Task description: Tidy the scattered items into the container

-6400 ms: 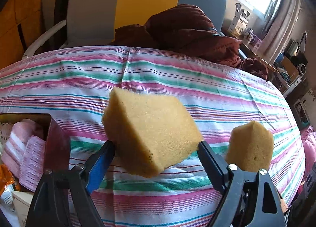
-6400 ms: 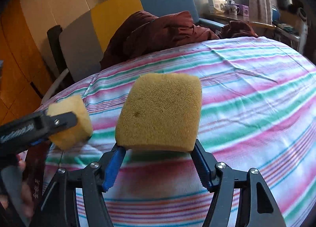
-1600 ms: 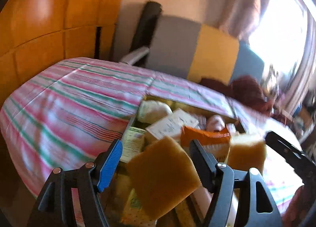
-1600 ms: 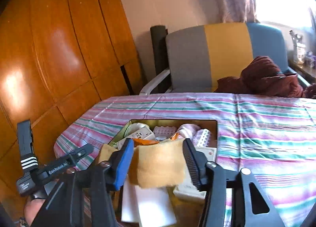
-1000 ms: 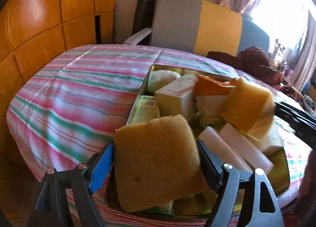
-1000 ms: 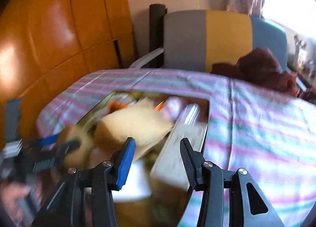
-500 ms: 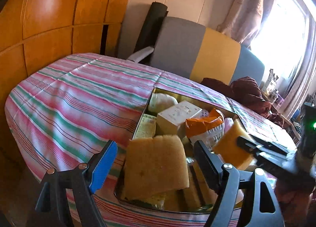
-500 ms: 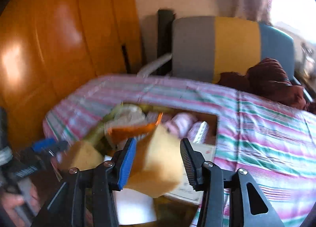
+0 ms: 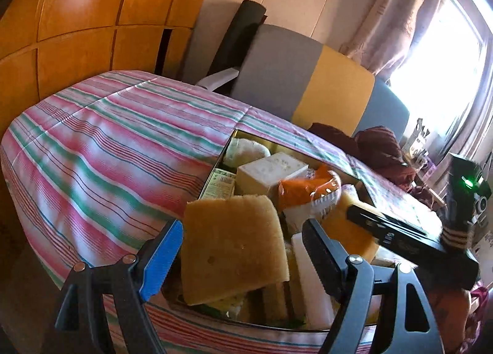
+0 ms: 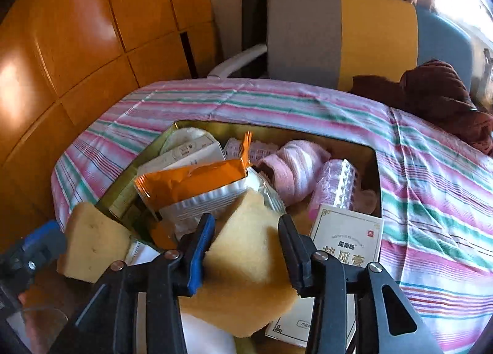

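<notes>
A gold metal tin (image 9: 227, 145) (image 10: 374, 169) full of items sits on the striped tablecloth. In the left wrist view my left gripper (image 9: 243, 252) is open; a yellow sponge (image 9: 231, 246) lies between its spread fingers on the tin's near corner. That sponge shows in the right wrist view (image 10: 92, 246) at left. My right gripper (image 10: 245, 249) stands over the tin with a second yellow sponge (image 10: 246, 264) between its fingers; the sponge rests on the contents, and whether the pads press it is unclear. The right gripper's body (image 9: 400, 243) crosses the left wrist view.
The tin holds an orange snack pack (image 10: 191, 181), white boxes (image 9: 271, 172), a pink rolled cloth (image 10: 295, 169) and a labelled box (image 10: 345, 243). A grey, yellow and blue chair (image 10: 339, 36) with dark red cloth (image 10: 431, 92) stands behind. Orange wood panels (image 9: 77, 14) are at left.
Both grippers carried sponges from the tablecloth to the tin. In the last half second my left gripper drew back slightly from its sponge, and my right gripper lowered its sponge onto the contents.
</notes>
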`<state>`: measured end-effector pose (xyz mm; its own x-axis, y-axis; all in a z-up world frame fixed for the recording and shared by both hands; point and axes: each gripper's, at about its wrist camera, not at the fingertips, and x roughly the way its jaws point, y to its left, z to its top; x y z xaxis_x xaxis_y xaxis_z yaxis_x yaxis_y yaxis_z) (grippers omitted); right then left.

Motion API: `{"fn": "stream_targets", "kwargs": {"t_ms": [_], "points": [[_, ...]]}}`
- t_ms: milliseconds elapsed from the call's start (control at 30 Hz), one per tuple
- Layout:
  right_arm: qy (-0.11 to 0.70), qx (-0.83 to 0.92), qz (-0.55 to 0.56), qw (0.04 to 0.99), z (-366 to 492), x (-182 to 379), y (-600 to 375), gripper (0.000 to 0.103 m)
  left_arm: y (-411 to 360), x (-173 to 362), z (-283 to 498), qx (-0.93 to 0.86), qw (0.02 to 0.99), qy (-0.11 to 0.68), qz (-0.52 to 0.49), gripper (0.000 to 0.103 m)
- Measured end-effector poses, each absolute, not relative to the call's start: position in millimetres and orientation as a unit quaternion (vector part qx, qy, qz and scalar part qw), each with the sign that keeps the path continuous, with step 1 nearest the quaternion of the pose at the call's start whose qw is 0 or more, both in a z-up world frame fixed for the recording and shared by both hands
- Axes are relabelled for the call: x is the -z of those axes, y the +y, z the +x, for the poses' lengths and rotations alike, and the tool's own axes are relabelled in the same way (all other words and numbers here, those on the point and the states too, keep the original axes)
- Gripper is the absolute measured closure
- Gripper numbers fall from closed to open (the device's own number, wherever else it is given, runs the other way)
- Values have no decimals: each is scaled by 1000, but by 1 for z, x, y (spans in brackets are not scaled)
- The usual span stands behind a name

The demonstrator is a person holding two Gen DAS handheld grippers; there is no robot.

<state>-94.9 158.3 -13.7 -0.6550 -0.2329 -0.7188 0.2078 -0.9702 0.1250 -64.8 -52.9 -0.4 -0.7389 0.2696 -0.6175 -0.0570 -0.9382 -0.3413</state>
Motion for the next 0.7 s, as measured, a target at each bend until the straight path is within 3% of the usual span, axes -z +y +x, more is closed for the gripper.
{"fn": "stream_targets", "kwargs": {"t_ms": [67,167,267,500,633,667,700], "points": [[-60,914,381,126,-78,5,173,49,-55,0,-63,-920,89,-160,-347,22],[-94,921,353,132,-52,-6,190,48,-56,-1,-61,-919,87,-171,-344,22],[-58,928,343,130,-34,-12,183,57,-48,1,-62,-915,100,-169,-352,22],[21,928,352,125,-41,-11,153,64,-22,0,-56,-916,128,-145,-353,22],[9,935,337,108,-75,-20,153,66,-7,-2,-53,-916,146,-119,-355,22],[-4,934,340,107,-81,-20,157,64,-4,-1,-52,-916,146,-114,-355,22],[-17,931,345,113,-84,-20,160,55,-3,-1,-52,-916,148,-112,-355,22]]}}
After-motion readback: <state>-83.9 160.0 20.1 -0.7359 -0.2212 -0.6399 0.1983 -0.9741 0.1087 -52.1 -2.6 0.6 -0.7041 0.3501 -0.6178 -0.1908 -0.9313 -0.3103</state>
